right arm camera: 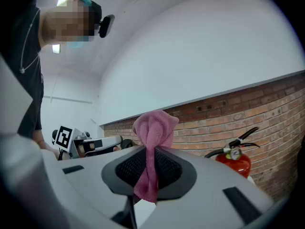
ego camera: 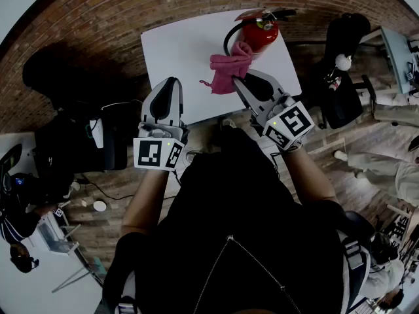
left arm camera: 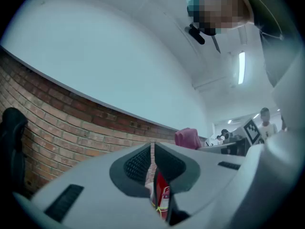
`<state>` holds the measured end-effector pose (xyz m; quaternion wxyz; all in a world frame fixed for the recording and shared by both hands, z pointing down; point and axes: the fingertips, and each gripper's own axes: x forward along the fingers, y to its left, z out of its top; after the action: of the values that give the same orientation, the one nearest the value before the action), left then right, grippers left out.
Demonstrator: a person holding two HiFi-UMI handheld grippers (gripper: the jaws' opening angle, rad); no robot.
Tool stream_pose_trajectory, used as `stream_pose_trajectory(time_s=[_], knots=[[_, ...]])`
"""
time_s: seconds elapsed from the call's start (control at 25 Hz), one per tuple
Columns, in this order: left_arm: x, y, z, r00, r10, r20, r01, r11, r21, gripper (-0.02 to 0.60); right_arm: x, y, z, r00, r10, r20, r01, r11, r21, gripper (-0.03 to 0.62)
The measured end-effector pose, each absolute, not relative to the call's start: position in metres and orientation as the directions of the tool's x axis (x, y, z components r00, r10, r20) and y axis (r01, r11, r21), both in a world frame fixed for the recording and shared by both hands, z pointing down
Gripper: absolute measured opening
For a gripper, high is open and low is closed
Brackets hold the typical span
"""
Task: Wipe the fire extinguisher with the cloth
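A red fire extinguisher stands at the far right of the white table. My right gripper is shut on a pink cloth, which bunches up above the jaws right beside the extinguisher's near side. In the right gripper view the cloth is pinched between the pads of that gripper, with the extinguisher off to the right. My left gripper hovers over the table's near edge, shut with nothing in it. The left gripper view shows its jaws together, and the extinguisher through the slit.
A black office chair stands right of the table. Black chairs and bags sit to the left on the brick-patterned floor. People stand at the frame edges. A brick wall runs behind the table.
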<state>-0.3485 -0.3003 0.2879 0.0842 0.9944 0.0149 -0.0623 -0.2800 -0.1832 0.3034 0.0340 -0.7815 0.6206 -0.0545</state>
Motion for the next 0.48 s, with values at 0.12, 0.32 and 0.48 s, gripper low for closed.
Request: stream_pose_trajectory(time_s=[0.12, 0.32, 0.48], knots=[[-0.329, -0.263, 0.284, 0.993, 0.034, -0.114, 0.053, -0.984, 0.171, 0.032, -0.269, -0.15, 0.298, 0.234, -0.972, 0.033, -0.965, -0.236, -0.116, 0.069], [-0.293, -0.227, 0.29, 0.996, -0.011, -0.085, 0.006, -0.981, 0.193, 0.032, -0.241, -0.114, 0.306, 0.201, -0.979, 0.037, -0.972, -0.204, -0.114, 0.069], [-0.262, -0.198, 0.294, 0.996, -0.059, -0.064, -0.046, -0.98, 0.194, 0.032, -0.21, -0.085, 0.305, 0.156, -0.988, 0.022, -0.977, -0.157, -0.145, 0.069]])
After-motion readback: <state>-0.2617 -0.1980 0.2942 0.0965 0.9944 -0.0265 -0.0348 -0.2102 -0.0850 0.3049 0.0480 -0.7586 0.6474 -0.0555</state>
